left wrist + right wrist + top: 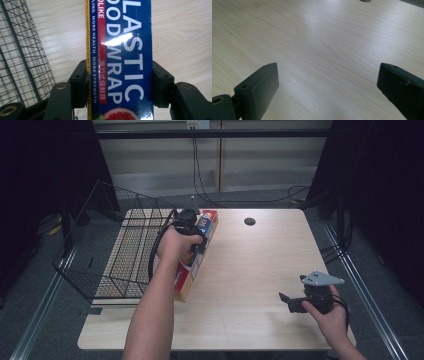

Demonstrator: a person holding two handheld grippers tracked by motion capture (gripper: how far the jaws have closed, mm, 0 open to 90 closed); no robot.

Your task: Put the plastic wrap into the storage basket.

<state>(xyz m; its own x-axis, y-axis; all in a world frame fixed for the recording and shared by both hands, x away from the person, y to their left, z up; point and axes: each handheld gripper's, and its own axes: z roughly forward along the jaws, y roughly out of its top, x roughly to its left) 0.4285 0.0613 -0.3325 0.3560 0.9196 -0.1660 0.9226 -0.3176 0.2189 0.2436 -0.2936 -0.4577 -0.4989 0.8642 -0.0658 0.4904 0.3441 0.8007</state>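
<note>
Blue plastic-wrap box [120, 60] lies lengthwise on the worktop [250, 270] beside the wire basket [120, 250], the left claw [120, 87] clamped across its width; right claw [327, 87] rests wide apart, empty, near the worktop's right front.

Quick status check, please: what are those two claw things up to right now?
Left gripper clamped on plastic wrap box, beside wire basket. Right gripper open, holding nothing, over bare table. Nothing blocking.

Plastic wrap box [197, 254] on table [250, 270], just right of wire basket [120, 255] at table's left edge. Left gripper [192, 227] over box; right gripper [292, 304] near front right corner.
</note>
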